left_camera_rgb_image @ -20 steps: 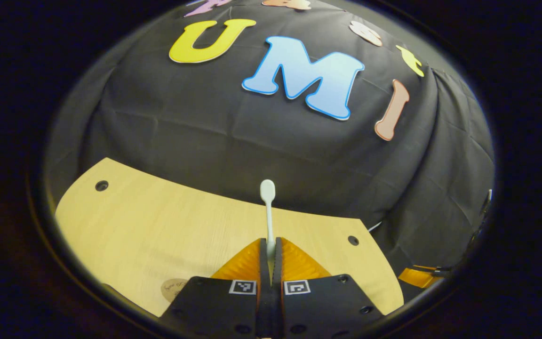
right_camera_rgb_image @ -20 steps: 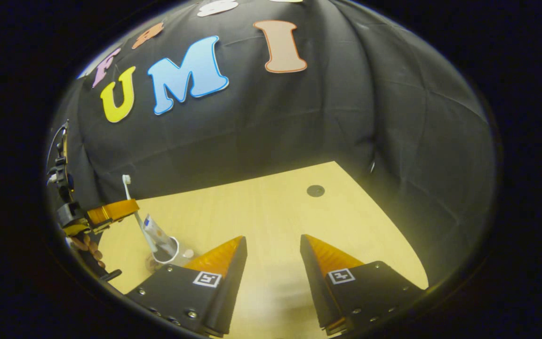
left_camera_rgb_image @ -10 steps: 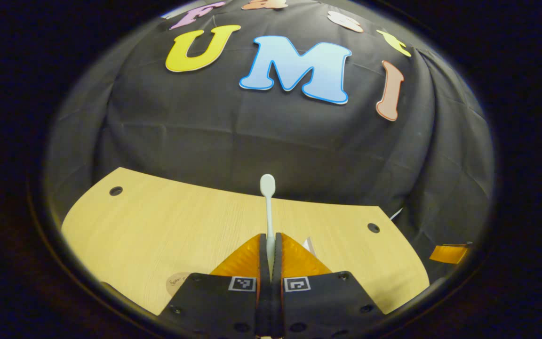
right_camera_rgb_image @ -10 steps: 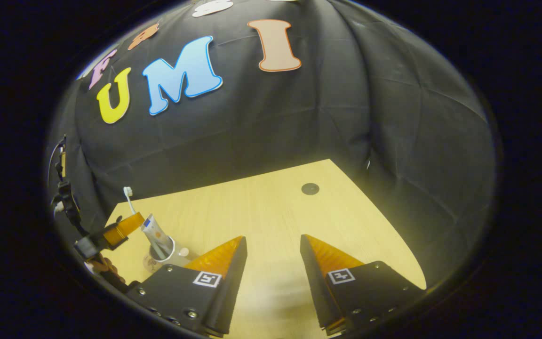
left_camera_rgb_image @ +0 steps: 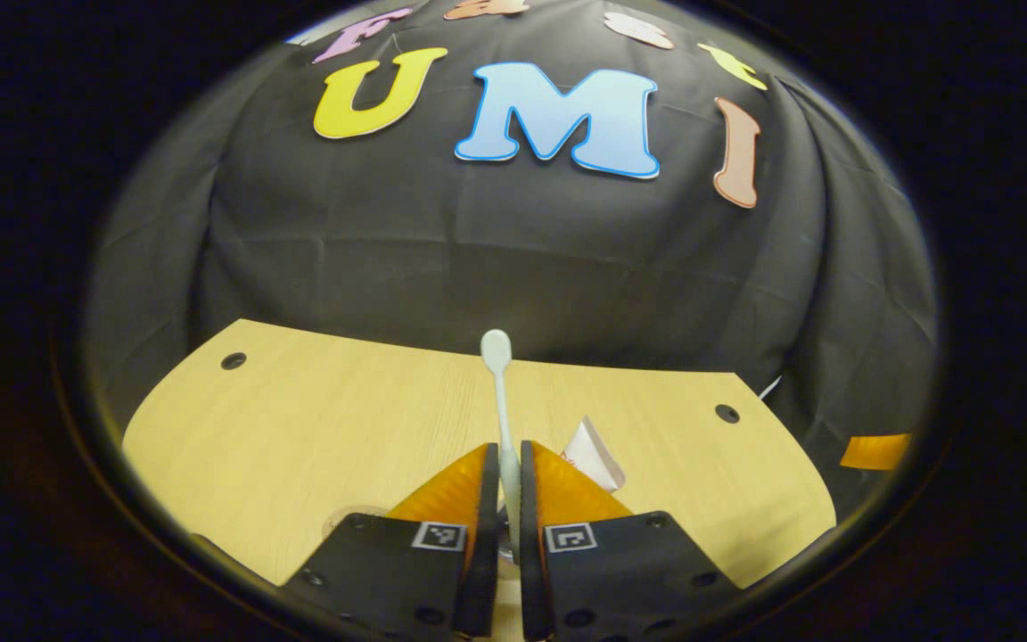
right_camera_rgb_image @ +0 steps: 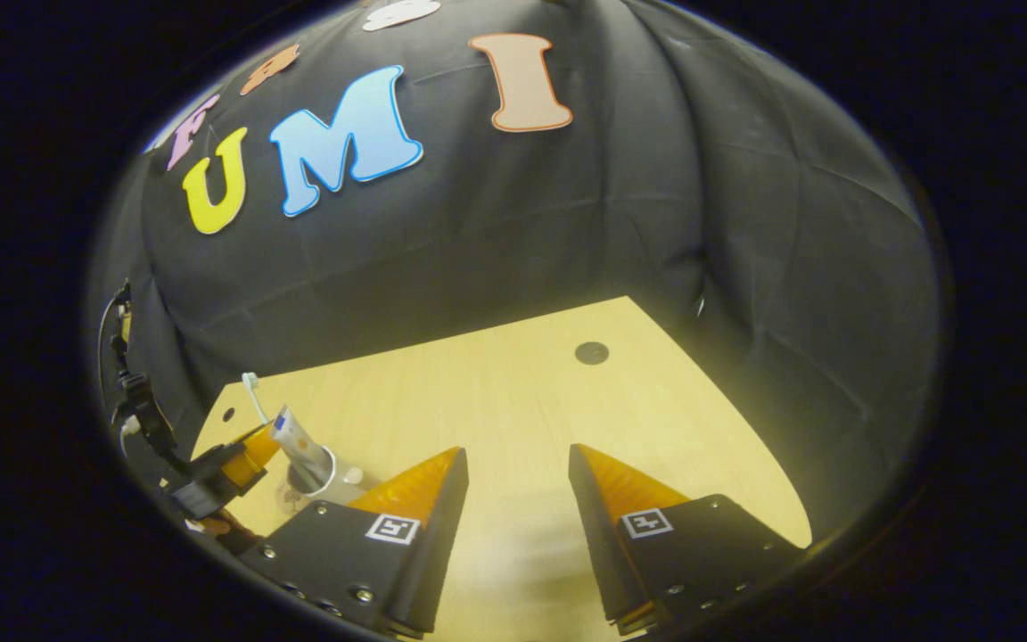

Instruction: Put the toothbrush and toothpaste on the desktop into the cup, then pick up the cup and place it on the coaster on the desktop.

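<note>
A white toothbrush (left_camera_rgb_image: 497,357) stands upright between my left gripper's (left_camera_rgb_image: 507,446) orange fingers, which are slightly parted around its handle and look open. Just right of them pokes up the white toothpaste tube (left_camera_rgb_image: 594,450). In the right gripper view the toothbrush (right_camera_rgb_image: 253,392) and toothpaste (right_camera_rgb_image: 292,437) both stick out of the white cup (right_camera_rgb_image: 322,468) at the far left, with the left gripper (right_camera_rgb_image: 242,455) close beside the cup. A brownish coaster (right_camera_rgb_image: 286,493) lies by the cup's foot. My right gripper (right_camera_rgb_image: 516,450) hovers open and empty over the wooden desktop (right_camera_rgb_image: 496,392).
The desktop (left_camera_rgb_image: 299,419) has round dark holes near its back corners (left_camera_rgb_image: 233,361) (left_camera_rgb_image: 727,413). Black cloth walls close in behind and on both sides. One orange finger of the right gripper (left_camera_rgb_image: 875,450) shows past the table's right end.
My left gripper has come down with the toothbrush to the cup, and its fingers have parted a little. The toothpaste has come into the left gripper view. The right gripper has stayed put.
</note>
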{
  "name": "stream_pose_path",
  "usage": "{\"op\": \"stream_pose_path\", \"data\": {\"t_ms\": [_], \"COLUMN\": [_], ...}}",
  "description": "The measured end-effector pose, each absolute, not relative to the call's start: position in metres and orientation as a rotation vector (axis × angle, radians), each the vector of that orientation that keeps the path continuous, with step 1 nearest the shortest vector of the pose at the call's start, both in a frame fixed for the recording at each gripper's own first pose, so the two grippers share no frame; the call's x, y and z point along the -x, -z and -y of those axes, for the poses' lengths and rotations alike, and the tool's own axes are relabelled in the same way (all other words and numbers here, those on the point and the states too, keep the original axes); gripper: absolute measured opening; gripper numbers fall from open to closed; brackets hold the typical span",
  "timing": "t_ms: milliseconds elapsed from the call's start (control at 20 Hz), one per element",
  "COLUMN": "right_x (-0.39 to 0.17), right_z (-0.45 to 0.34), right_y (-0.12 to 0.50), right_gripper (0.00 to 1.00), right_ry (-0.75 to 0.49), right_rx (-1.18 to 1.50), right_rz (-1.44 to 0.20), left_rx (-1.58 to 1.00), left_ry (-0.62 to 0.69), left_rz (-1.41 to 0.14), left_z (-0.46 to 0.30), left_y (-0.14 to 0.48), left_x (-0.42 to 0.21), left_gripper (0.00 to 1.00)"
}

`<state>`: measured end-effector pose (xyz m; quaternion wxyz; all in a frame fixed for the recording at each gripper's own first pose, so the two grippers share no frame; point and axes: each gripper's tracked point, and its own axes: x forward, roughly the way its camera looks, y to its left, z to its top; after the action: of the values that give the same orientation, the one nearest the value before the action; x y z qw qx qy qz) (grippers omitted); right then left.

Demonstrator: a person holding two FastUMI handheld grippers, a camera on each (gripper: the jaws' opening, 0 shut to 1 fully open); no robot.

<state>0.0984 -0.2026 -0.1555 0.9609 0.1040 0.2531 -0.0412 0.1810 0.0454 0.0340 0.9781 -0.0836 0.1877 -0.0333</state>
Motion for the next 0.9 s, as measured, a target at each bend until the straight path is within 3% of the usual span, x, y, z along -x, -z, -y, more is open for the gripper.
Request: {"op": "stream_pose_path", "data": {"t_ms": [150, 250, 400, 450, 500, 850, 900], "right_x": [-0.101, -0.102, -0.104, -0.105, -0.105, -0.112, -0.112], "right_z": [0.199, 0.196, 0.188, 0.184, 0.180, 0.145, 0.139], "right_y": [0.157, 0.157, 0.158, 0.159, 0.160, 0.161, 0.162], "right_gripper": [0.67, 0.67, 0.67, 0.67, 0.67, 0.67, 0.62], "right_ry": [0.077, 0.069, 0.048, 0.037, 0.025, -0.120, -0.152], "right_rx": [-0.215, -0.218, -0.222, -0.222, -0.219, -0.145, -0.120], "right_rz": [-0.516, -0.518, -0.523, -0.525, -0.530, -0.566, -0.579], "left_rx": [0.175, 0.155, 0.165, 0.173, 0.175, 0.155, 0.158], "left_ry": [0.072, 0.053, 0.049, 0.050, 0.047, 0.036, 0.030], "left_rz": [-0.415, -0.423, -0.415, -0.410, -0.402, -0.371, -0.375], "left_z": [-0.045, -0.051, -0.054, -0.056, -0.059, -0.082, -0.087], "left_y": [-0.025, -0.023, -0.030, -0.034, -0.038, -0.059, -0.060], "left_x": [-0.173, -0.167, -0.157, -0.153, -0.151, -0.137, -0.134], "left_gripper": [0.38, 0.67, 0.89, 0.86, 0.90, 0.91, 0.90]}}
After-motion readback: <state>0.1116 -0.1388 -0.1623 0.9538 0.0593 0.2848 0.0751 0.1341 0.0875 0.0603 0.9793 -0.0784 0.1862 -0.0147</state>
